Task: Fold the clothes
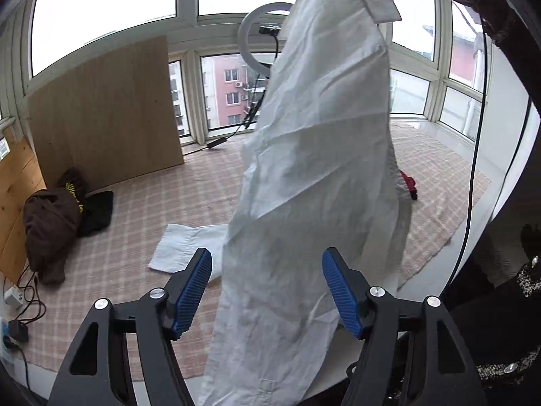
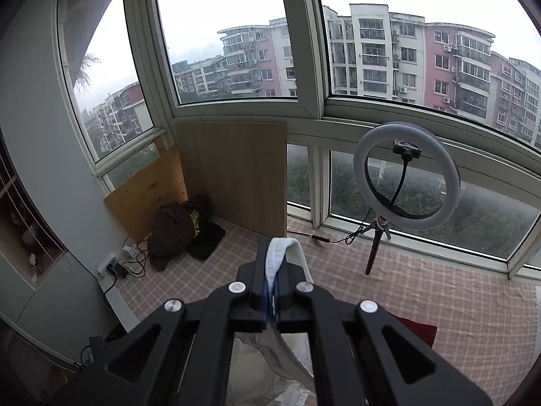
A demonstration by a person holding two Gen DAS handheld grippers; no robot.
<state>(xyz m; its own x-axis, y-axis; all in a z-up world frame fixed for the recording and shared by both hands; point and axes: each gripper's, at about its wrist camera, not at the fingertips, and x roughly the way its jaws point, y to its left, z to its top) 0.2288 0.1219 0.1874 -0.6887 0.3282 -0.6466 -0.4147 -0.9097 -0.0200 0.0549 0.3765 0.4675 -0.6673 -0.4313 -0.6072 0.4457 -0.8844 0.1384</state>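
white garment (image 1: 314, 155) hanging lifted above checkered cloth (image 1: 142, 209), one end lying on it | right gripper (image 2: 270, 270) fingers pinching garment edge | left gripper (image 1: 267, 291) fingers spread, fabric between, untouched | dark clothes pile (image 1: 50, 223) beside wooden board (image 1: 104, 111)

I take the ring light (image 2: 406, 176) on its tripod as my mark. Left of it, the checked mat (image 2: 422, 291) lies bare up to the leaning wooden board (image 2: 233, 176), so my grippers can pass there. Farther left, in the corner by the board, a heap of dark clothes (image 2: 184, 230) blocks the floor, with a power strip and cables (image 2: 115, 267) beside it. In front of the light, the hanging white garment (image 1: 314, 169) fills the space between my left gripper's (image 1: 267, 291) open jaws. A red cloth (image 2: 417, 330) lies on the mat nearer to me than the tripod.
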